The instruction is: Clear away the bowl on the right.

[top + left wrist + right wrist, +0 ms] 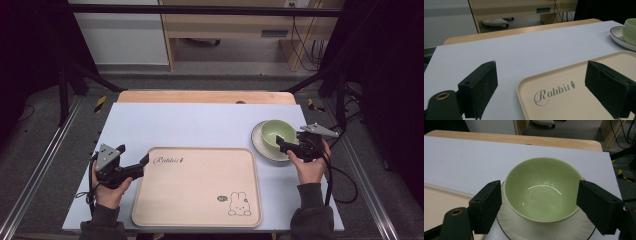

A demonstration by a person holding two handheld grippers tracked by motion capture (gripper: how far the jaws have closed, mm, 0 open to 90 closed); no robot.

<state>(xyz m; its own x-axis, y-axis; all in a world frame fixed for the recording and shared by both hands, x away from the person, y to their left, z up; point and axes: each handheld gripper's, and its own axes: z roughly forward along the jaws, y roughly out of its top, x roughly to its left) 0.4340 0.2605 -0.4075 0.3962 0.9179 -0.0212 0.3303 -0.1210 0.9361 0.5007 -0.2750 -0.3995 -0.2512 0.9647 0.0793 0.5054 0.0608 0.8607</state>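
One green bowl (541,191) sits on a white saucer (544,228) at the right side of the table, just right of the tray's far right corner. Right gripper (539,206) is at the bowl, jaws wide open, one on each side of the bowl, holding nothing. In the high view the right gripper (289,144) sits at the near right edge of the bowl (278,134) and saucer (260,142). Cannot tell if the jaws touch the bowl wall; looks like a small gap on both sides.

Beige tray (197,187) with rabbit print lies in the middle of the pale blue table cover (200,122), nothing on it. Left gripper (134,162) hovers at the tray's far left corner, jaws wide open, nothing held; left gripper view shows the tray (579,100) corner between its jaws.

Step, as judged: reach and line-up for grasping the bowl, grasp not yet made. Next move likely calls for closing the right jaws on the bowl wall or rim, firmly since glazed ceramic is slippery, then lifting straight up so the saucer stays put. Left gripper seems placed to steady the tray.
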